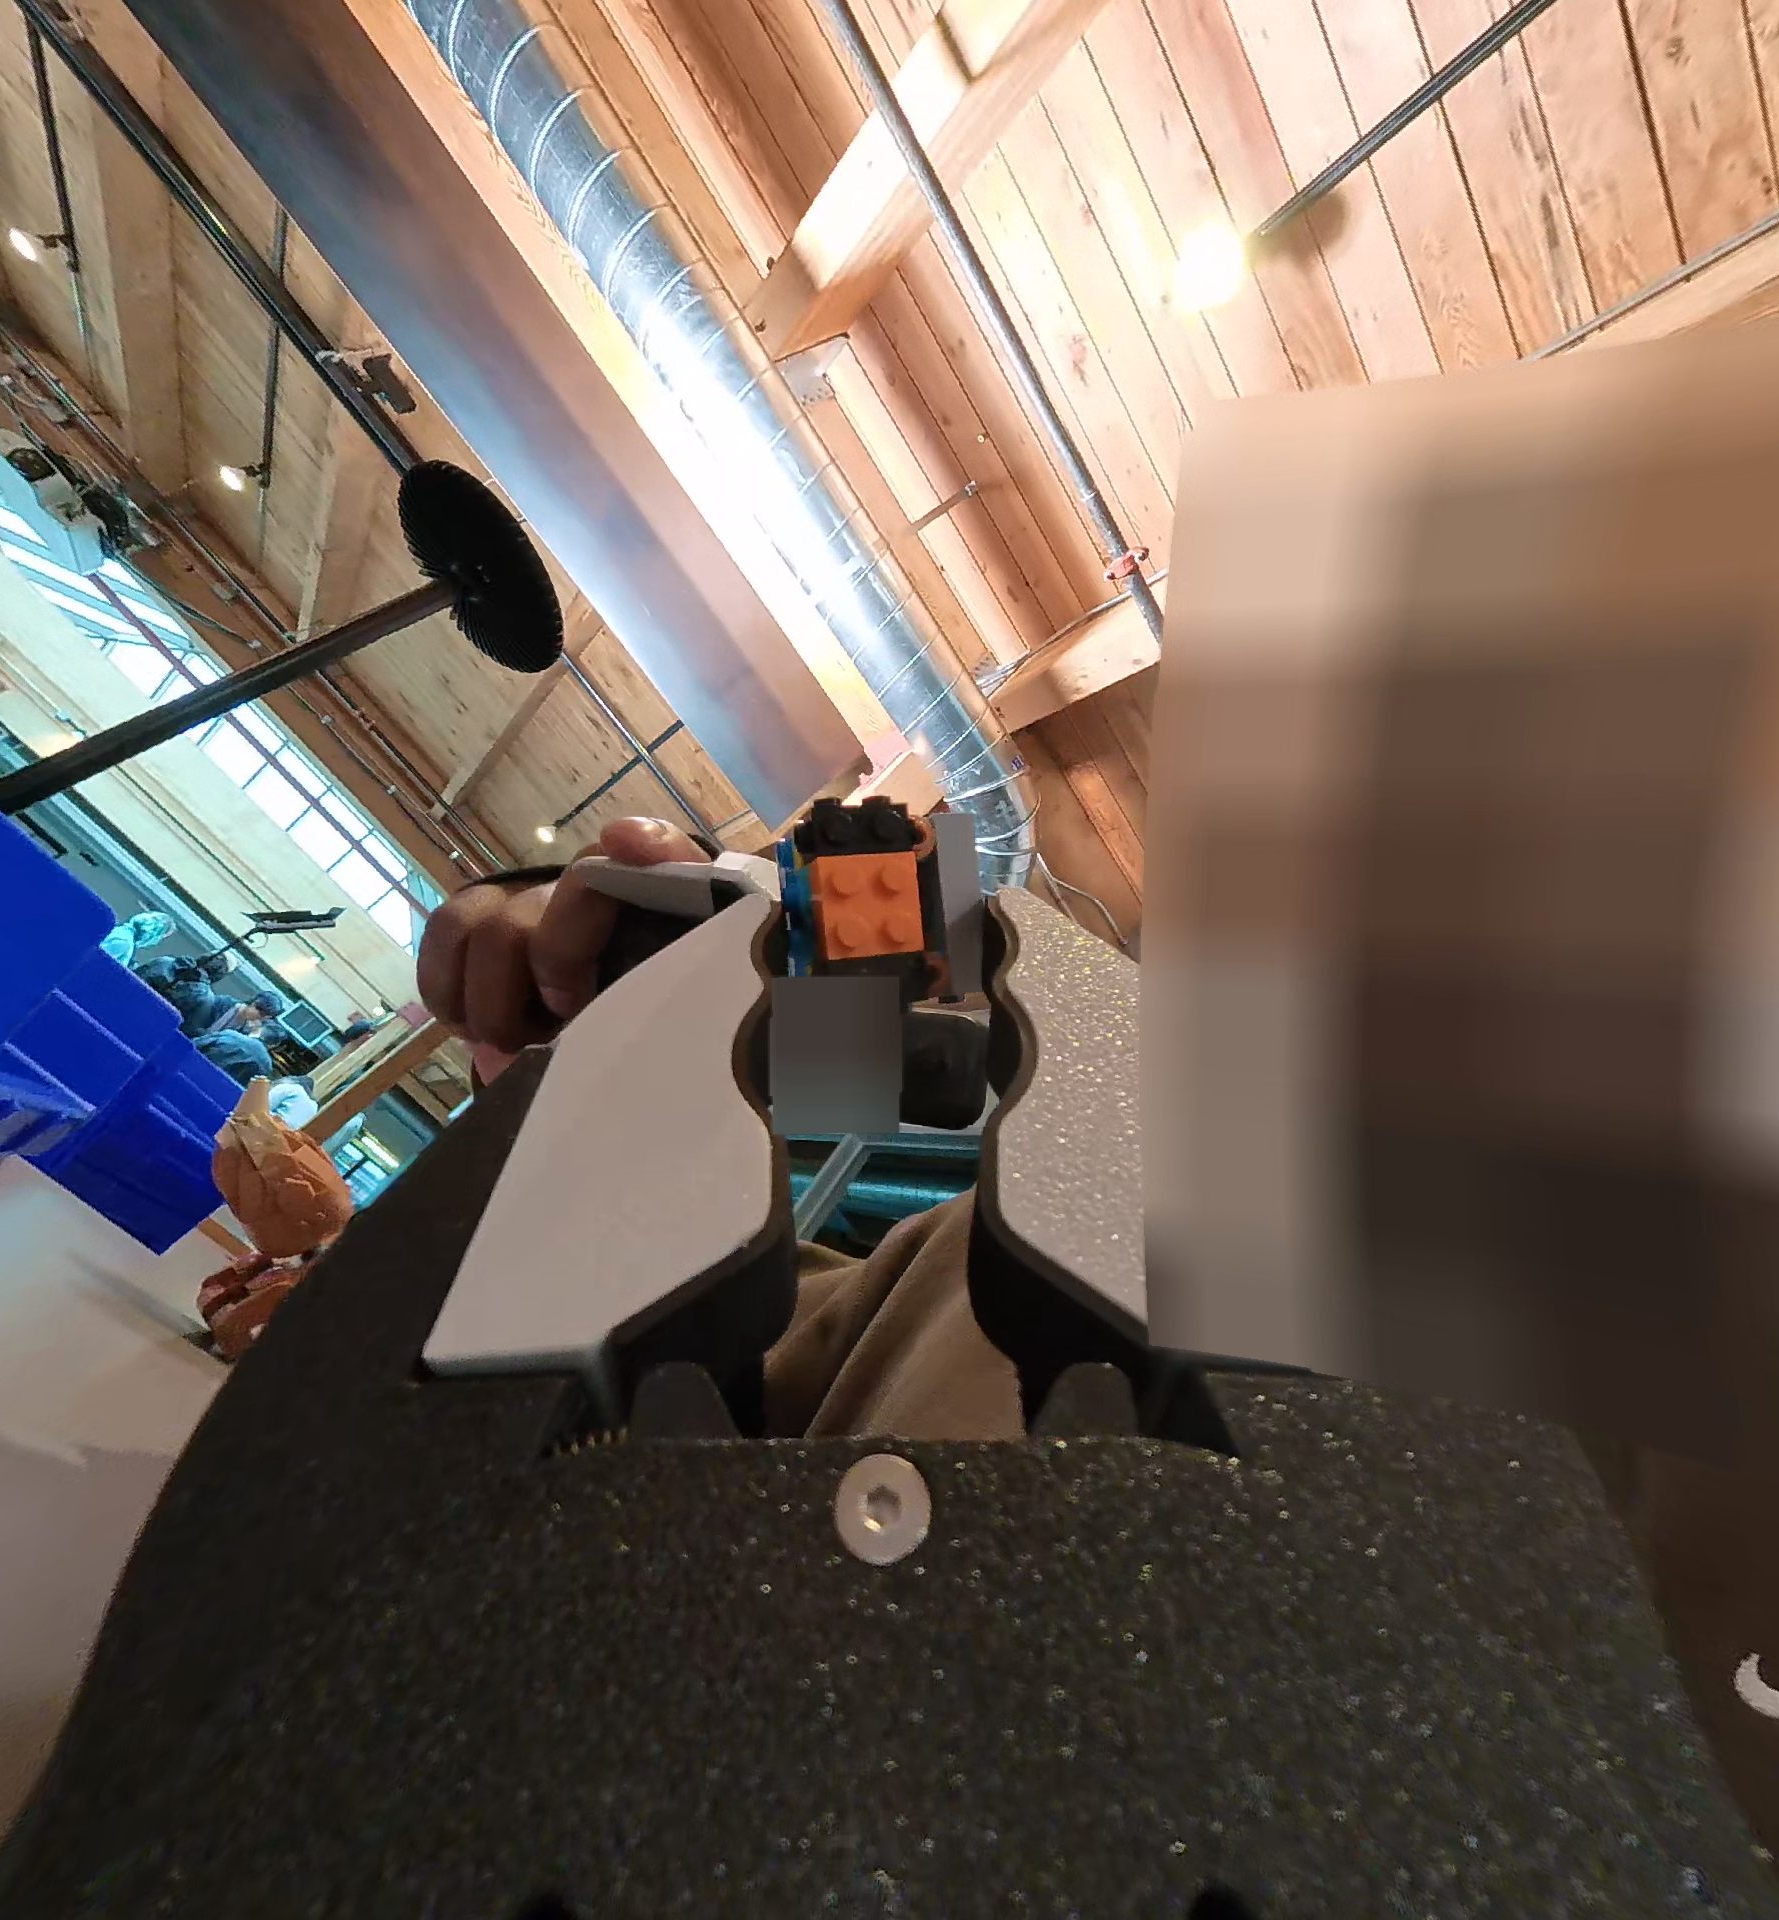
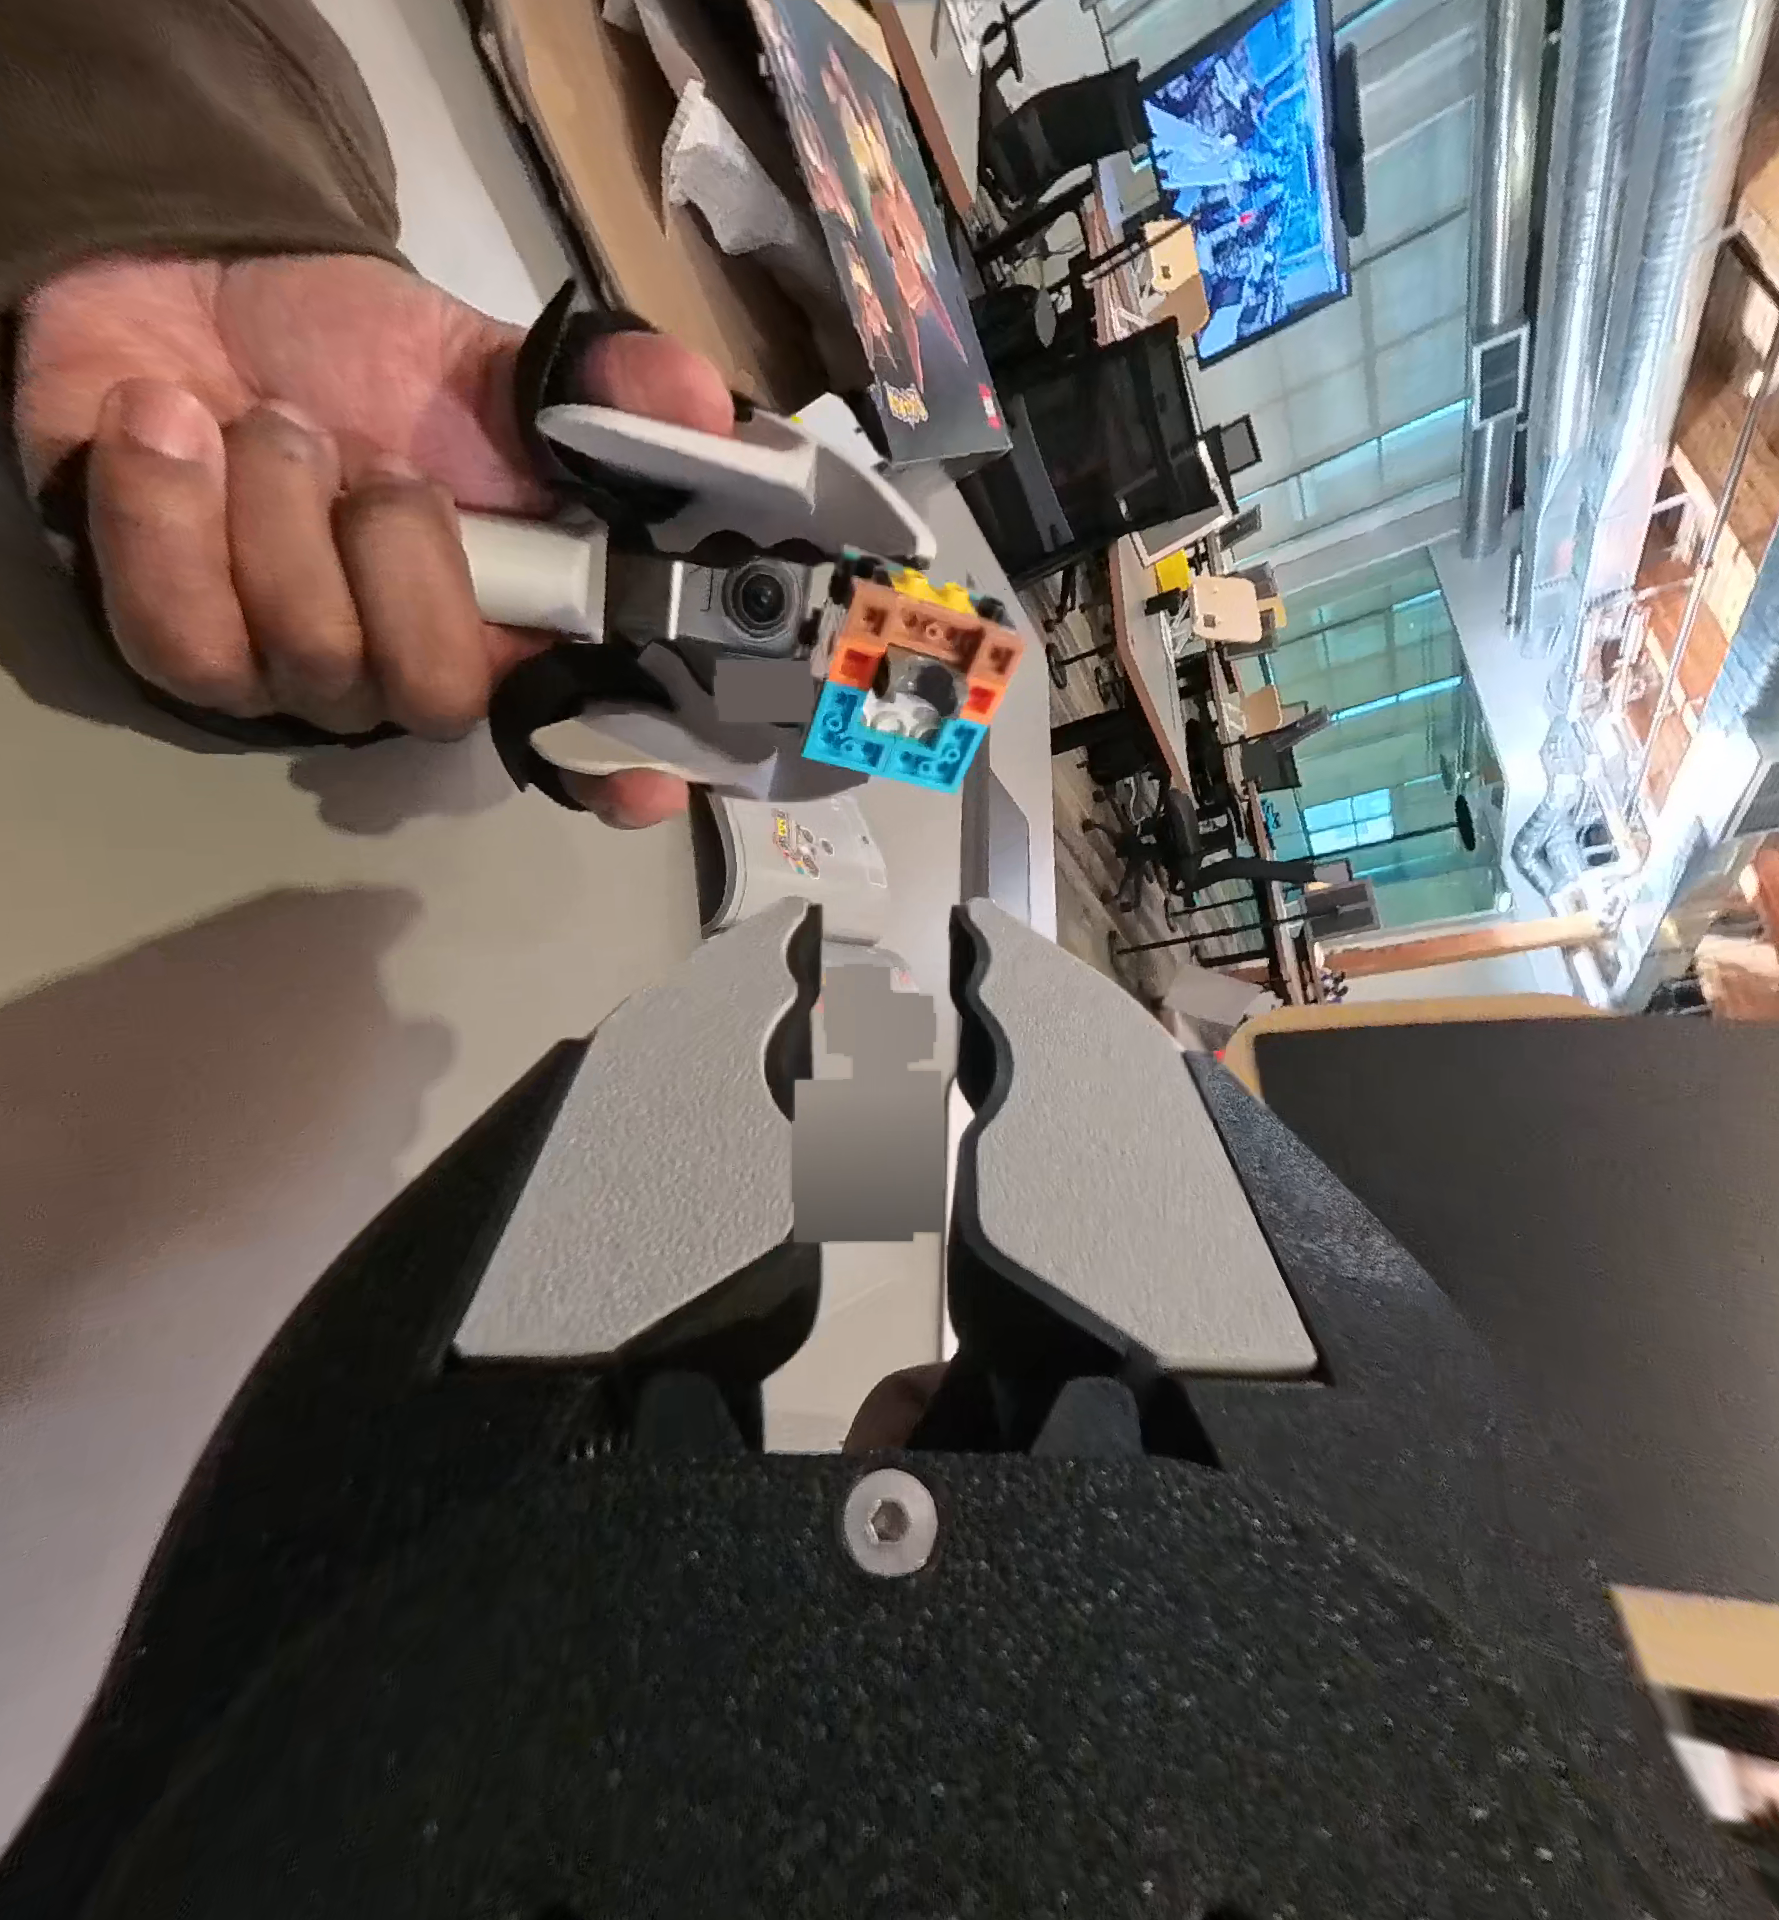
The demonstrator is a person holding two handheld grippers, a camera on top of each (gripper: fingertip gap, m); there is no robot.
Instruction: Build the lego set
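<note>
- Right wrist view: the grey table (image 2: pixel 189 935) lies to the left of the right gripper and beyond it, and the Lego set box (image 2: pixel 895 260) stands at its far edge, well ahead of the fingertips
- The instruction booklet (image 2: pixel 812 862) lies flat on the table just past the right gripper's tips, below the build
- The left hand (image 2: pixel 272 520) holds the left gripper (image 2: pixel 854 665) ahead and to the upper left of the right one, its camera facing back
- The right gripper (image 2: pixel 885 935) has its fingers a narrow gap apart; nothing shows between them, though a mosaic patch covers part of the gap, so I judge it empty
- The left gripper is clamped on the Lego sub-assembly (image 2: pixel 911 686), one finger on either side, so the left hand is the nearer one
- The sub-assembly hangs in the air just ahead of the right gripper's tips and a little above them, not touching; it is a squarish frame of orange, brown and blue bricks around a grey centre, with no clear long axis and its hollow underside turned towards the right gripper
- The next move likely calls for the right gripper to fetch a piece, or to come straight forward to that open face
</note>
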